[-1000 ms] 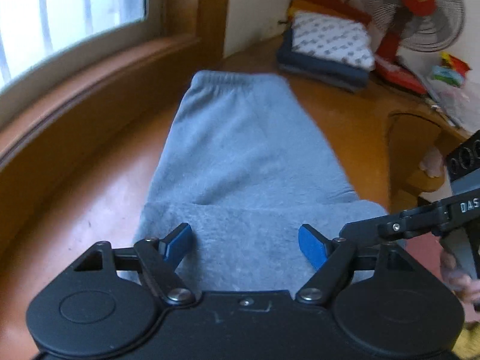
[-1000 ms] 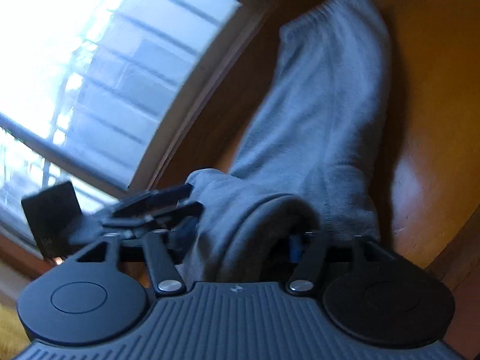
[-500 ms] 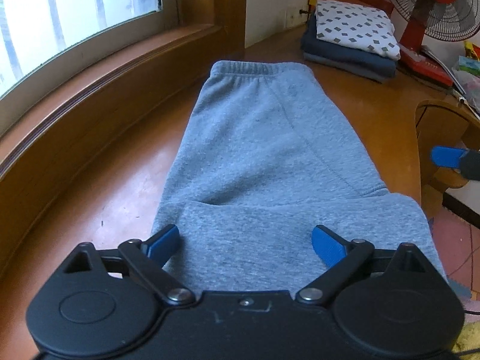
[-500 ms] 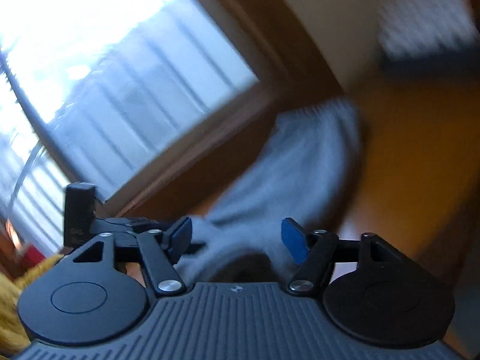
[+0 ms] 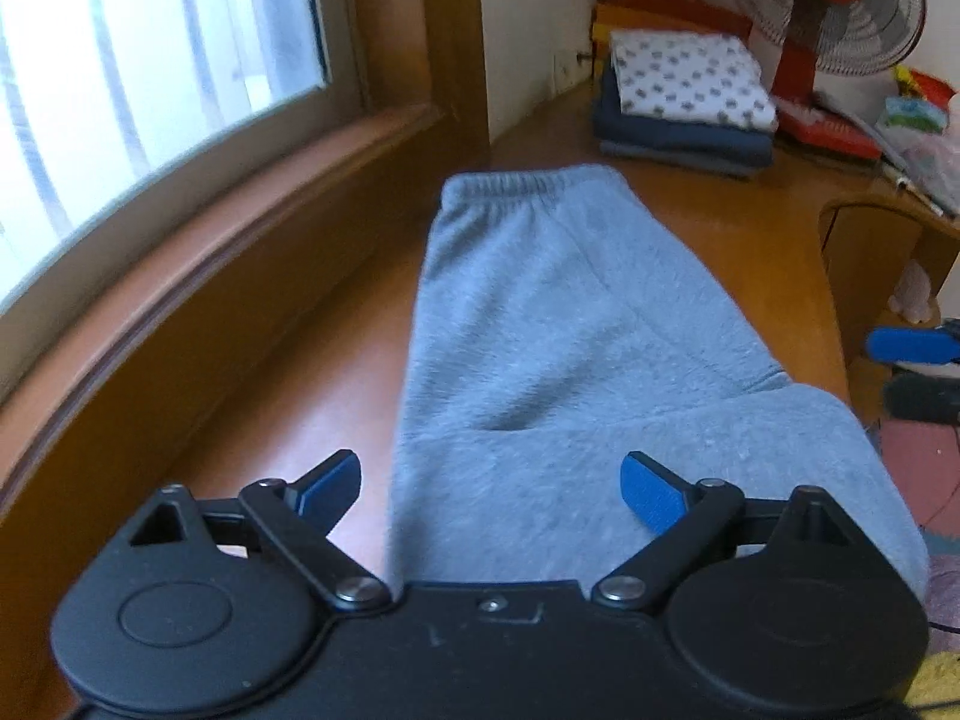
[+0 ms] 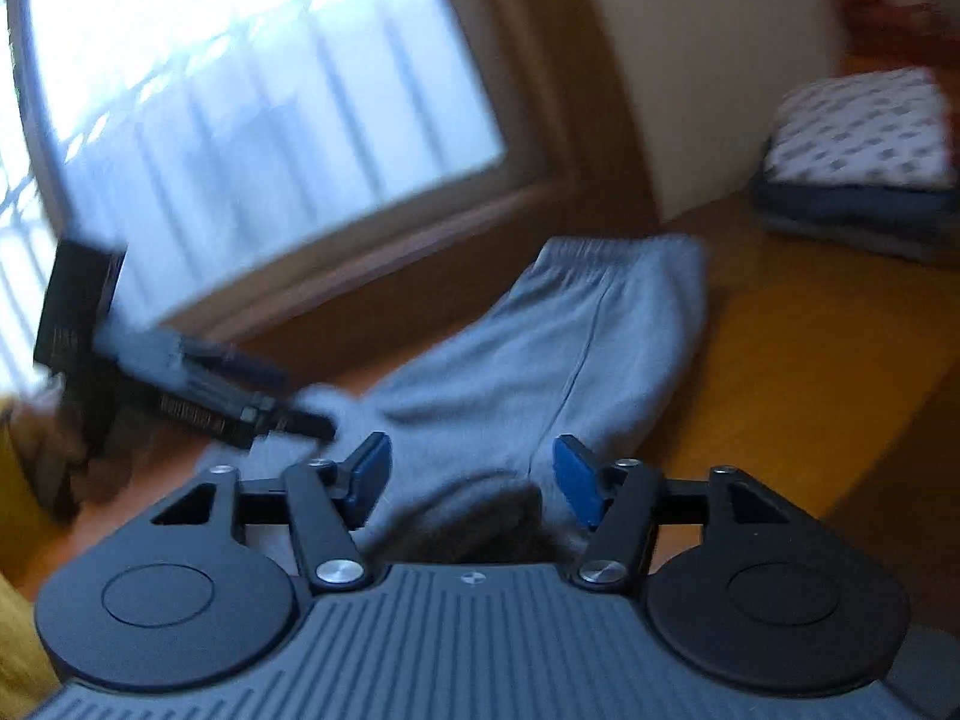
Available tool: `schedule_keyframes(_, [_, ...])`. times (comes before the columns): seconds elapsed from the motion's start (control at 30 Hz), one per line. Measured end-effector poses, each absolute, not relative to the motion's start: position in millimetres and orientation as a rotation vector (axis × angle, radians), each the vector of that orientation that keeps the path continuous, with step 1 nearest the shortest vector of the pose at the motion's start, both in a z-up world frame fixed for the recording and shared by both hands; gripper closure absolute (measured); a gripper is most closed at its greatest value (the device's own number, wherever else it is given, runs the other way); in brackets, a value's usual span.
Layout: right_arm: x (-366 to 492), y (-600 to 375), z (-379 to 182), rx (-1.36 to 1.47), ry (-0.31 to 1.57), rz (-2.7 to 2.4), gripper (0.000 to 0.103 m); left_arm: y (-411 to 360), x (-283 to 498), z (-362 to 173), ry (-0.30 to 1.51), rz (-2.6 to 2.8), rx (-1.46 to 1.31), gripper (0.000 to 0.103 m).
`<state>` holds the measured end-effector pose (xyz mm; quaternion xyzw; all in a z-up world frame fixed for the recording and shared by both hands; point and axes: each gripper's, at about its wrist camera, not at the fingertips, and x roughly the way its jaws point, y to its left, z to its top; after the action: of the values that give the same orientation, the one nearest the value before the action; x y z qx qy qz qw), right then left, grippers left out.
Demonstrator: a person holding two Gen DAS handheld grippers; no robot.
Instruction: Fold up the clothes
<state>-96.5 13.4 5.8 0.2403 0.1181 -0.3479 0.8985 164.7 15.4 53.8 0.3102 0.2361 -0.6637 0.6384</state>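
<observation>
Where motion blur smears the right wrist view, grey sweatpants (image 6: 540,360) soft-edged, near hem cut off.

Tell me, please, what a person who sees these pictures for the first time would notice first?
First, the grey sweatpants lying lengthwise on the wooden surface beside the window, the near end folded over. Next, the left gripper above that fold, jaws wide apart. Behind, a stack of folded clothes stands beside a red fan.
</observation>
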Motion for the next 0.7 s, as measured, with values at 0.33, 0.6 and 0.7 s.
schedule_keyframes(0.33, [-90,113,-9,0.321,0.33,-0.812,0.018,99,212,40,0.556,-1.541,0.65,0.01])
schedule_keyframes(0.6, [-59,147,-41,0.268,0.449,-0.77,0.018,107,200,-7,0.579,-1.603,0.794,0.01])
schedule_keyframes(0.7, [-49,151,-44,0.245,0.451,-0.754,0.018,100,197,-9,0.536,-1.644,0.79,0.01])
